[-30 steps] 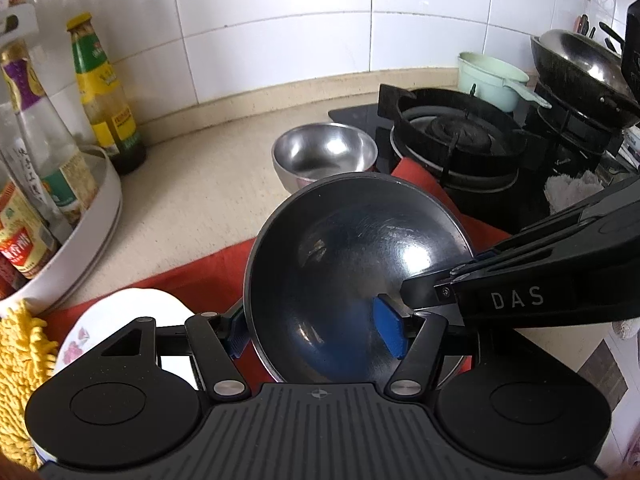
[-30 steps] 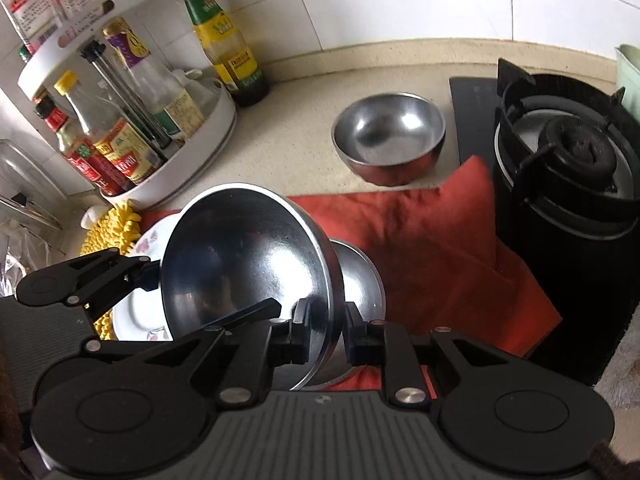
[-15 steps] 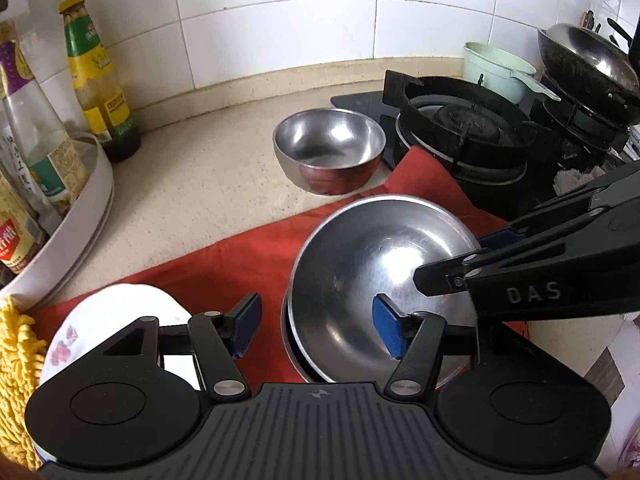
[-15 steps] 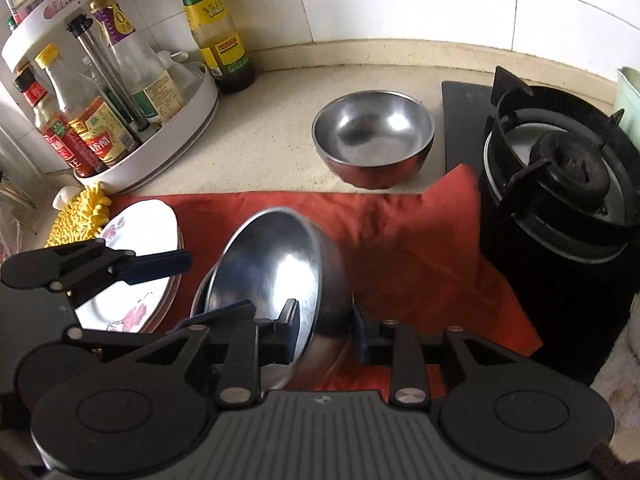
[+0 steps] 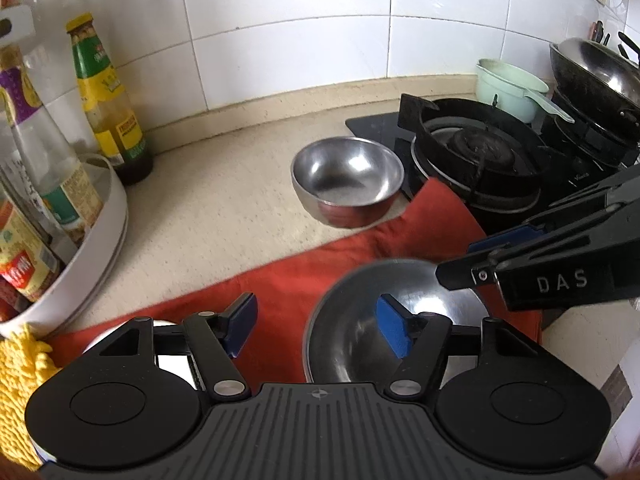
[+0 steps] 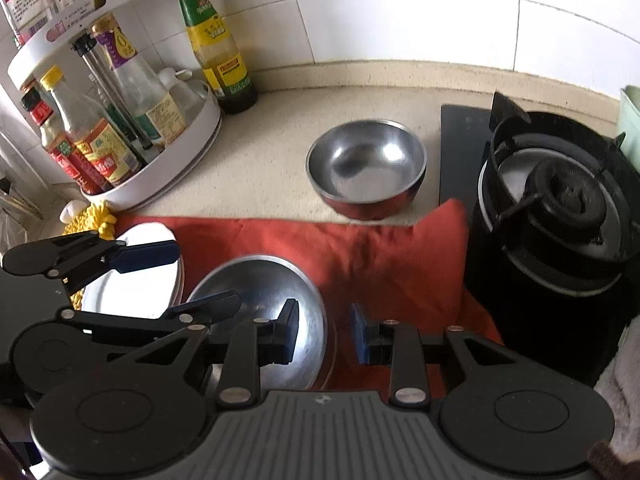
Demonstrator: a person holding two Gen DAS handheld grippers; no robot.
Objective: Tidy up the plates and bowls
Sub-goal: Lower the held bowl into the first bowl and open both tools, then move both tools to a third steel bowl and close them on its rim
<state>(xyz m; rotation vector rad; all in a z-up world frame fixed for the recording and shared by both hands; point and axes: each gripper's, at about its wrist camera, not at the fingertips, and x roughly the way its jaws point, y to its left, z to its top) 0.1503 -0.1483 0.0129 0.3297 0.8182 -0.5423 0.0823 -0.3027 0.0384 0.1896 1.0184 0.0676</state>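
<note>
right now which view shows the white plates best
The right wrist view. There the white plates show as a stack on the red cloth, with the rim edges visible, though the left gripper crosses them. In the left wrist view only slivers of white peek from behind that gripper's own body.

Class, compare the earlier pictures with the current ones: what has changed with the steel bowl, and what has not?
The steel bowl, held tilted by both tongs a second ago, was lowered onto the red cloth. The right tongs and left tongs have just opened and let go. The small bowl and plates stayed put.
</note>
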